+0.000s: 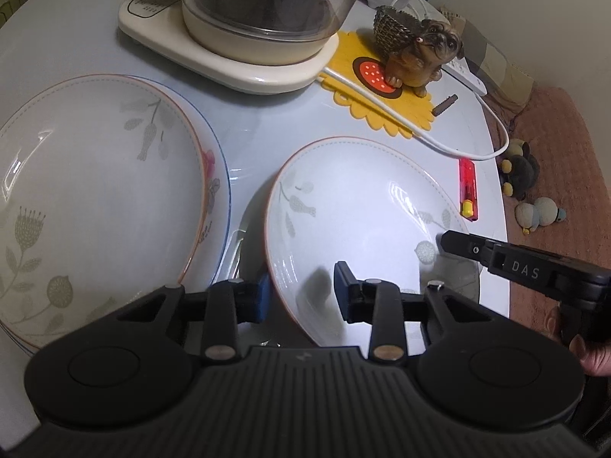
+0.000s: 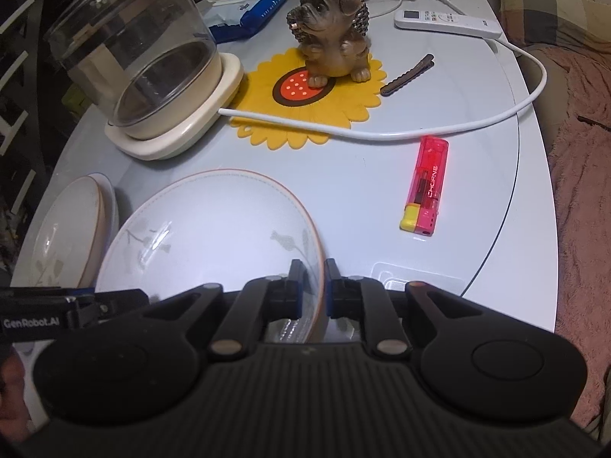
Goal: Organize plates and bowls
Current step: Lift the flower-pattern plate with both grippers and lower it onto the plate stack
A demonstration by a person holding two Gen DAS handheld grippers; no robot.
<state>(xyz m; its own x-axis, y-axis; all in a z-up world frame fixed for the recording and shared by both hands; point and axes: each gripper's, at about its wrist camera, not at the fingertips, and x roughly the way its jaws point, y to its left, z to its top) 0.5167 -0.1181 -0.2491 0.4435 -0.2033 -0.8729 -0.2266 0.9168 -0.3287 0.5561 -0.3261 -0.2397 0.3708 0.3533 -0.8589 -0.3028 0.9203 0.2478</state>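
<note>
Right wrist view: the white ceramic plate with an orange rim and grey leaf print lies straight ahead of your right tongs, which clamp its near rim. Your left tongs straddle the opposite rim, jaws apart, not yet pressing. Lift level with both, then set it on the stack of matching plates left of them.
</note>
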